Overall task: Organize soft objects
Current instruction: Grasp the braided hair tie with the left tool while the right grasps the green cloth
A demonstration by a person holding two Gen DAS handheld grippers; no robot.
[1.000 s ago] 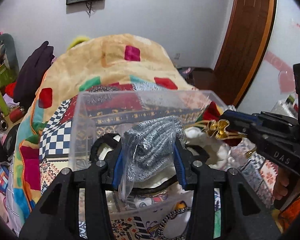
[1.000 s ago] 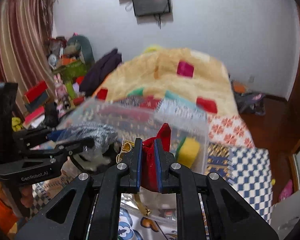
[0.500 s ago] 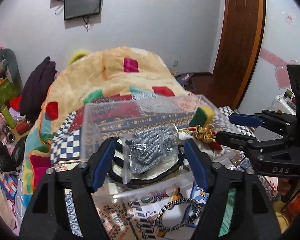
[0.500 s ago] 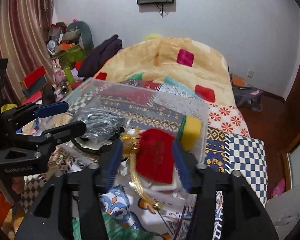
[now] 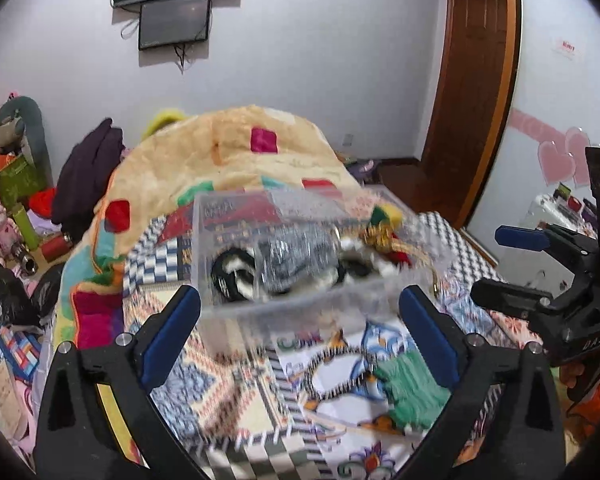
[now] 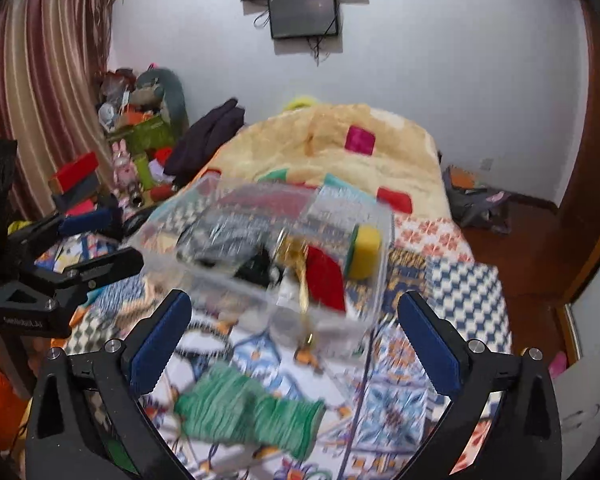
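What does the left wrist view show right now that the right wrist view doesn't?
Only the left wrist view: the wooden door, the pink hearts on the wall, and the right gripper at its right edge.

Only the right wrist view: the striped curtain, and the left gripper at its left edge.

Both: the clear bin holding the silver bagged item, red pouch and yellow sponge, plus the green knit piece on the bed. Both jaws are opening, with nothing between them.

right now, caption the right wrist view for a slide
Right gripper fingers opening, empty, before the clear plastic bin holding a red pouch and yellow sponge.
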